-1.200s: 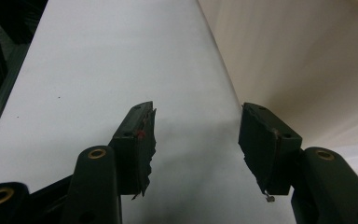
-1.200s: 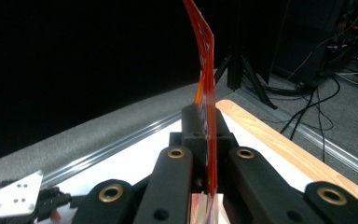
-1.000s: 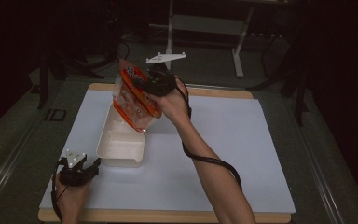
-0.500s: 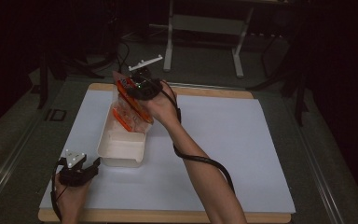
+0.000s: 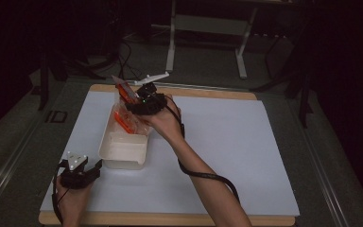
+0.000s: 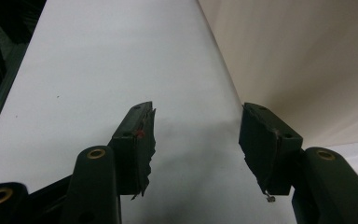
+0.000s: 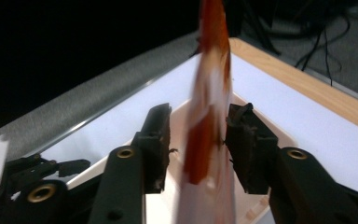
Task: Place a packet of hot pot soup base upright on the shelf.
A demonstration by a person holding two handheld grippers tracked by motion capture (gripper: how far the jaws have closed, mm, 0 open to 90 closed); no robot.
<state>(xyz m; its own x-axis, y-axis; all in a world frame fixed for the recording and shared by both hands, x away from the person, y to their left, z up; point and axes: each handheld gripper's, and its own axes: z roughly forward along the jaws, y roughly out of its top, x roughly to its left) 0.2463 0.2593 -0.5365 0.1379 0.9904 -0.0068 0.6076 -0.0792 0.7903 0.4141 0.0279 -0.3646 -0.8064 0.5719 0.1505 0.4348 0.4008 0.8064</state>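
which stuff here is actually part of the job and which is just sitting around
In the job:
- orange snack bag, partly in the bin
- white bin
- right gripper, jaws just opened, bag between them

Lying about:
- left gripper, open beside the bin
- white mat
- metal stand behind the table

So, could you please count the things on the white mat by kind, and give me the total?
Orange and clear snack bag: 1
White rectangular tray: 1
Hand-held claw tool: 2 (left, right)
Total: 4
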